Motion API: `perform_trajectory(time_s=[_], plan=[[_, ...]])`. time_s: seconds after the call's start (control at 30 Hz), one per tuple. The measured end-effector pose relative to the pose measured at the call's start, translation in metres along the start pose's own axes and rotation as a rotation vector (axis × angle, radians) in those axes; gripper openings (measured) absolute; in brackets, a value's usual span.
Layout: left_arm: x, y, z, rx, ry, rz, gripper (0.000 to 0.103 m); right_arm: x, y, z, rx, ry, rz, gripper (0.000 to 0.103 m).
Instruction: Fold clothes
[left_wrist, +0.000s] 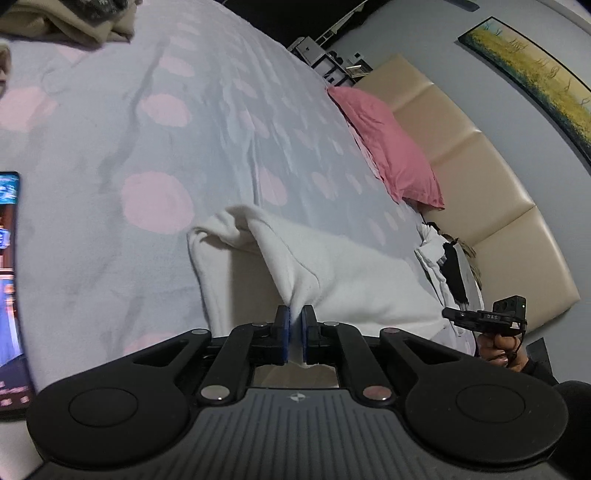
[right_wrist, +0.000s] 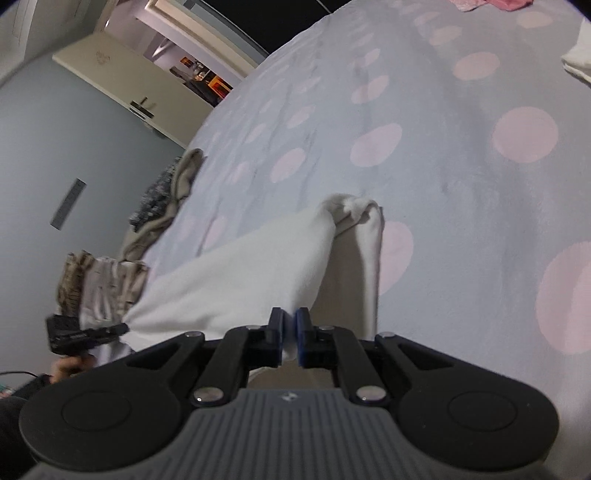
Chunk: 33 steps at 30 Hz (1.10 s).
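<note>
A white garment (left_wrist: 343, 273) hangs stretched above the bed between my two grippers; it also shows in the right wrist view (right_wrist: 236, 280). My left gripper (left_wrist: 294, 316) is shut on one edge of it. My right gripper (right_wrist: 290, 318) is shut on the other edge. Each gripper shows in the other's view: the right one (left_wrist: 487, 317) at the garment's far right corner, the left one (right_wrist: 85, 334) at its far left corner. The garment's far end (right_wrist: 351, 210) droops and folds toward the sheet.
The bed has a pale blue sheet (left_wrist: 147, 147) with pink dots. A pink pillow (left_wrist: 388, 147) lies by the beige padded headboard (left_wrist: 498, 192). Piles of other clothes lie at the bed's edges (right_wrist: 166, 199) (left_wrist: 66, 22) (left_wrist: 450, 266). A phone screen (left_wrist: 9, 288) is at far left.
</note>
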<state>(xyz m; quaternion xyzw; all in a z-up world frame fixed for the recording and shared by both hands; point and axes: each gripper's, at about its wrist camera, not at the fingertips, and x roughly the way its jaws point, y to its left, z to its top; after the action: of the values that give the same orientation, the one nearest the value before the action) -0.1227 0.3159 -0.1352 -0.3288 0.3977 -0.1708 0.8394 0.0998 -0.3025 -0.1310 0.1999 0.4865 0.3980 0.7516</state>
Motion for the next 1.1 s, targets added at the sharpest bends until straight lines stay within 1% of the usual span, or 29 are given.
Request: perform_trajectory(time_s=[0.1,0.17,0.23,0.3,0.33,0.37,0.4,0.43,0.47,0.5,0.53,0.6,0.7,0.8,0.87,0.97,1.03,1.1], plan=[[-0.006,0.004,-0.003,-0.019,-0.009,-0.014,0.004,-0.012,0.001,-0.003,0.02,-0.018,0.054,0.008],[0.001,0.007,-0.005,-0.012,0.007,0.012,0.005,-0.014,-0.003,-0.005,0.029,-0.033,0.056,0.008],[0.02,0.009,-0.01,0.032,0.077,0.081,0.005,-0.002,-0.007,-0.009,0.021,0.009,0.005,0.008],[0.038,0.01,-0.018,0.075,0.148,0.148,0.005,0.018,-0.009,-0.016,-0.02,0.08,-0.086,0.009],[0.042,0.009,-0.02,0.088,0.161,0.169,0.005,0.027,-0.011,-0.019,-0.033,0.112,-0.135,0.009],[0.042,0.007,-0.021,0.097,0.159,0.178,0.005,0.031,-0.012,-0.022,-0.041,0.13,-0.167,0.01],[0.041,0.005,-0.022,0.106,0.157,0.187,0.006,0.03,-0.011,-0.024,-0.047,0.125,-0.168,0.011],[0.04,0.003,-0.023,0.116,0.154,0.196,0.013,0.029,-0.009,-0.026,-0.054,0.118,-0.167,0.014],[0.038,0.002,-0.024,0.126,0.153,0.213,0.016,0.025,-0.006,-0.028,-0.064,0.108,-0.172,0.018],[0.035,0.0,-0.025,0.14,0.151,0.238,0.025,0.021,-0.004,-0.029,-0.074,0.098,-0.177,0.021],[0.031,-0.002,-0.027,0.155,0.146,0.265,0.032,0.016,-0.001,-0.031,-0.09,0.084,-0.187,0.028],[0.023,-0.006,-0.03,0.188,0.134,0.31,0.033,0.006,0.006,-0.034,-0.131,0.059,-0.22,0.029],[0.009,-0.016,-0.04,0.249,0.105,0.337,0.033,-0.005,0.029,-0.042,-0.241,0.013,-0.267,0.029],[0.003,-0.037,-0.056,0.356,0.092,0.362,0.033,-0.014,0.056,-0.062,-0.372,-0.026,-0.289,0.03],[0.003,-0.047,-0.07,0.402,0.107,0.35,0.035,-0.017,0.068,-0.078,-0.453,-0.036,-0.302,0.035],[0.004,-0.06,-0.094,0.461,0.137,0.325,0.035,-0.021,0.086,-0.104,-0.597,-0.045,-0.352,0.036],[0.002,-0.064,-0.11,0.512,0.153,0.331,0.035,-0.024,0.092,-0.122,-0.677,-0.047,-0.381,0.037],[-0.001,-0.069,-0.128,0.595,0.162,0.354,0.035,-0.027,0.094,-0.14,-0.742,-0.046,-0.403,0.041]])
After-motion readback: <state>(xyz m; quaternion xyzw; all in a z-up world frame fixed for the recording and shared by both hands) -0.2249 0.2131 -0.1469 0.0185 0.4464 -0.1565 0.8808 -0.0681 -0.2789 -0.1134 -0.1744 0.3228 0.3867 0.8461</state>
